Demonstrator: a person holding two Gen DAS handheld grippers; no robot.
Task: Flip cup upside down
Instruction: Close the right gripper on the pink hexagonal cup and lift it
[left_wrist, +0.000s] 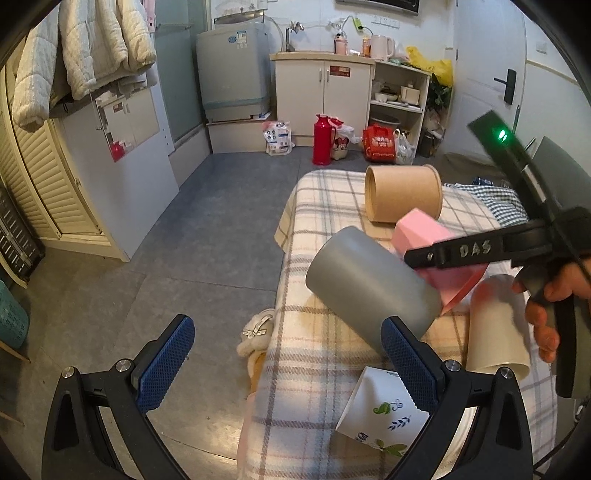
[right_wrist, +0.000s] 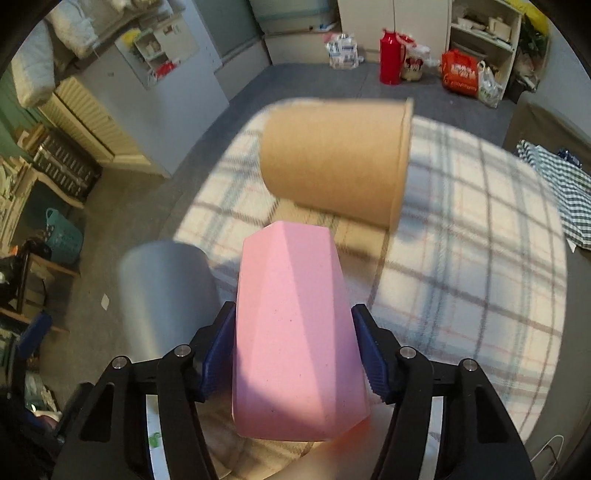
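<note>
My right gripper (right_wrist: 293, 354) is shut on a pink faceted cup (right_wrist: 291, 332) and holds it tilted above the plaid blanket (right_wrist: 461, 258), base pointing away from the camera. In the left wrist view the pink cup (left_wrist: 417, 232) sits between the black fingers (left_wrist: 450, 253) of the right gripper (left_wrist: 417, 266). My left gripper (left_wrist: 288, 362) is open and empty, its right pad beside a grey cup (left_wrist: 369, 288) that stands upside down. A brown paper cup (left_wrist: 404, 194) also stands upside down farther back, and shows in the right wrist view (right_wrist: 332, 162).
A cream cup (left_wrist: 496, 332) and a white leaf-print paper cup (left_wrist: 380, 413) stand on the blanket (left_wrist: 325, 354) near my left gripper. The bed edge drops to grey floor (left_wrist: 207, 229) on the left. A slipper (left_wrist: 255, 332) lies by the bed. A red thermos (left_wrist: 322, 139) stands far back.
</note>
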